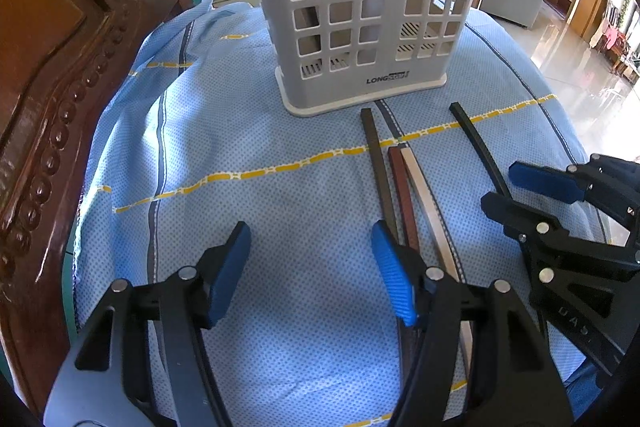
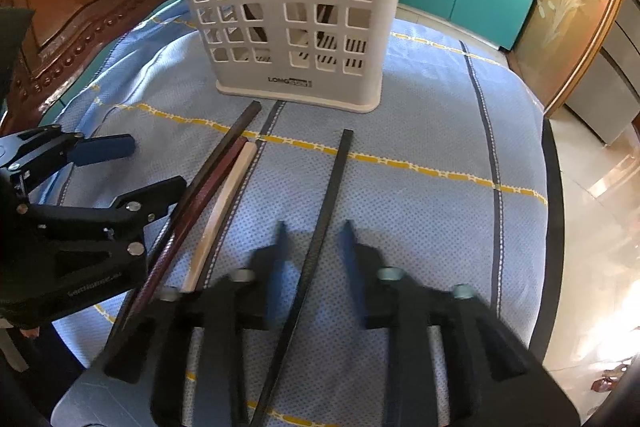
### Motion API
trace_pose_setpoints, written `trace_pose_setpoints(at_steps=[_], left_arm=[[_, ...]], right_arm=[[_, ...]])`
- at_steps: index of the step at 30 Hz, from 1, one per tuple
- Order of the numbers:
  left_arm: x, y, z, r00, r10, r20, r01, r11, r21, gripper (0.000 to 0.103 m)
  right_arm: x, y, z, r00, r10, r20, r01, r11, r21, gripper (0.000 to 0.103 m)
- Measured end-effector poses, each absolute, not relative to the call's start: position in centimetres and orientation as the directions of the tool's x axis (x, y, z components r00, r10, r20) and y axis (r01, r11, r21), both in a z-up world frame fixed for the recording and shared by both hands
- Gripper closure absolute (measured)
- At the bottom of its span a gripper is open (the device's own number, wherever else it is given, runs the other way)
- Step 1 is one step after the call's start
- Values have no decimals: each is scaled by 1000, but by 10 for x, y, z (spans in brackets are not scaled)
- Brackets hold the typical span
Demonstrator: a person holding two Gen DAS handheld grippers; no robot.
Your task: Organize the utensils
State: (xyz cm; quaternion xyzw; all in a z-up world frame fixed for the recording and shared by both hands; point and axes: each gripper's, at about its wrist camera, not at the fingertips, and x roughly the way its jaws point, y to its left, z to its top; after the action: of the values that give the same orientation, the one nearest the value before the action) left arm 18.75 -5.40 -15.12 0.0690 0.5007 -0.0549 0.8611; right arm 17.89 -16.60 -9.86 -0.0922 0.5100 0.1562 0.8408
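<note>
A: From the left wrist, my left gripper [image 1: 310, 267] stands well apart over the blue cloth [image 1: 280, 131], empty.

B: Count?

A: Four chopsticks: a dark chopstick [image 1: 376, 163], a reddish chopstick [image 1: 403, 187] and a pale chopstick [image 1: 424, 195] together, a black chopstick [image 1: 476, 143] apart, before the grey basket [image 1: 360, 7].

B: Right wrist?

A: My right gripper [image 2: 314, 239] is blurred, its jaws astride the black chopstick [image 2: 332, 195]; whether they pinch it, I can't tell. Only here do sticks show inside the basket [image 2: 288, 7].

A blue dotted cloth [image 1: 280, 131] covers the round table; ahead of the grippers stand a grey perforated holder [image 1: 360, 7] and 4 loose chopsticks [image 1: 378, 163]
</note>
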Motion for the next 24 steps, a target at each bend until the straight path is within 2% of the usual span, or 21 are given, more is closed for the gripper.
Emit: trace_pose_setpoints(at_steps=[9,15,24], left_arm=[[192,-43,-143,508,-57,-860,142,990,18,40],[195,-51,-141,514,-100,-852,162,987,-18,40],[205,-66,-154,495,-71,-866,174,985,18,40]], right_arm=[[183,-180,-93,437,177,-882,-324,946,29,94],[186,-186,-91,441,168,-882,-293,955,35,90],[188,-186,-94,435,151,-888,-284,959,23,82]])
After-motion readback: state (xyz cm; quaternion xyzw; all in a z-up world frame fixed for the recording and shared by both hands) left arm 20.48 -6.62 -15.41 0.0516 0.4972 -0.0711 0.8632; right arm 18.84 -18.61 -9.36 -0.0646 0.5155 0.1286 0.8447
